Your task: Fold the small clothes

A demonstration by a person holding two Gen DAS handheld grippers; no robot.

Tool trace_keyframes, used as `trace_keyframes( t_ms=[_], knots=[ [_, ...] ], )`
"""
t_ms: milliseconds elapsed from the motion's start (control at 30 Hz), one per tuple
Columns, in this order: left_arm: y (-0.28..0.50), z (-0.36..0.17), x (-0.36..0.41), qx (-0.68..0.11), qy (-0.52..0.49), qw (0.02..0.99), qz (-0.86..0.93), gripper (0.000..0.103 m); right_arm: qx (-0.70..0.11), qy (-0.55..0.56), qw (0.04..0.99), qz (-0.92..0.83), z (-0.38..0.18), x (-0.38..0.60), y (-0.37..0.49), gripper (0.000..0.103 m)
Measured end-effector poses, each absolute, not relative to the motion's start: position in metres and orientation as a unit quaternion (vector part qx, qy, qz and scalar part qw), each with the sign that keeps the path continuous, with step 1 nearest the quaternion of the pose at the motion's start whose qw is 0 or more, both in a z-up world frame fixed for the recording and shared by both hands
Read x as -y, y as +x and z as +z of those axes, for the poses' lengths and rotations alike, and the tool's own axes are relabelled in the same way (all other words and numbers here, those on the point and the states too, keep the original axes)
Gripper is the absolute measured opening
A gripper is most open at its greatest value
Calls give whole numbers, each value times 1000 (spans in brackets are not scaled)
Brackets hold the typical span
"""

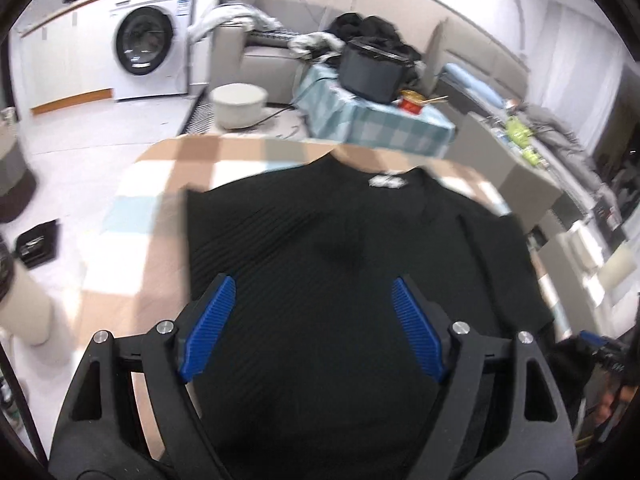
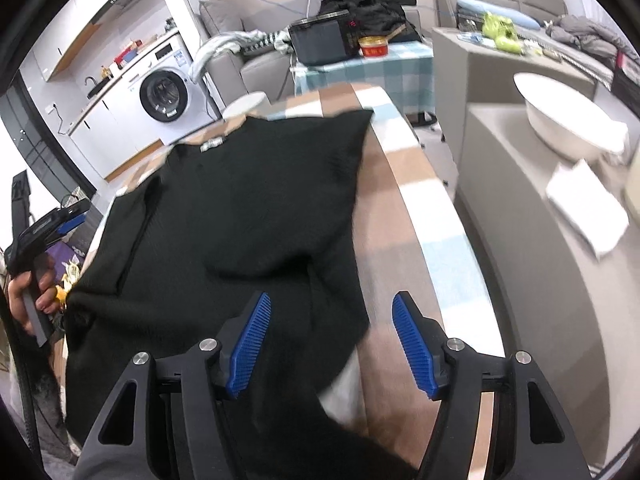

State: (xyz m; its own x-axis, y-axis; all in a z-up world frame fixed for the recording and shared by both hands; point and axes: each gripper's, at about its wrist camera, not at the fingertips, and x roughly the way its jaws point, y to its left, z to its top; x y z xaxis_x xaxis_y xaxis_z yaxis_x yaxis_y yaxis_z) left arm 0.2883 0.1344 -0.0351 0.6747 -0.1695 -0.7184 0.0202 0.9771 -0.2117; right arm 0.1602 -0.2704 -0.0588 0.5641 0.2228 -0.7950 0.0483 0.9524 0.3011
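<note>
We find a black ribbed top (image 1: pixel 340 248) lying on the checked tablecloth (image 1: pixel 160 208) of the work table, neckline and white label (image 1: pixel 385 181) toward the far edge and the hem toward us. In the right wrist view, a lengthwise crease runs down the left part of the garment (image 2: pixel 224 216) and one flap lies over the body, so we judge that the first side fold is laid and the work stands between folds. The left gripper (image 1: pixel 312 300) hangs above the middle of the garment with its blue pads (image 1: pixel 212 328) spread wide; nothing sits between them and they press on nothing. The right gripper (image 2: pixel 331 320) is likewise spread and empty, poised over the near right edge of the cloth, one pad over the fabric and the other over bare tablecloth. In the same view a hand (image 2: pixel 28 296) grips the handle of the left tool at the table's left side. We judge that the right side remains unfolded: its edge runs ragged and slanted, and the lower corner droops toward the near rim of the table. The next move, in our assessment, calls for the right gripper to pinch that right edge near the hem, and the left to take the same edge higher up or hold the body flat, then carry the edge across toward the crease. The knit looks soft and will likely sag and bunch if lifted from one point only.
</note>
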Motion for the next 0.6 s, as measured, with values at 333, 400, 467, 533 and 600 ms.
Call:
trace_keyframes(
  t_ms=[333,400,467,533,600],
  knots=[
    [202,-95,-196,-469,-118,875,17,76,-494,191,842,104,-95,270,171,42],
    [195,-102,-197,-481,-123,868,10,66,-504,187,836,111,-100,263,184,35],
    [189,-108,-195,-490,-127,863,-10,39,-503,159,844,101,-99,255,194,19],
    [190,-113,-192,-493,-128,860,-21,19,-499,146,848,100,-99,251,203,11],
    [192,-115,-188,-491,-129,861,-28,15,-495,146,852,90,-101,251,214,9]
  ],
)
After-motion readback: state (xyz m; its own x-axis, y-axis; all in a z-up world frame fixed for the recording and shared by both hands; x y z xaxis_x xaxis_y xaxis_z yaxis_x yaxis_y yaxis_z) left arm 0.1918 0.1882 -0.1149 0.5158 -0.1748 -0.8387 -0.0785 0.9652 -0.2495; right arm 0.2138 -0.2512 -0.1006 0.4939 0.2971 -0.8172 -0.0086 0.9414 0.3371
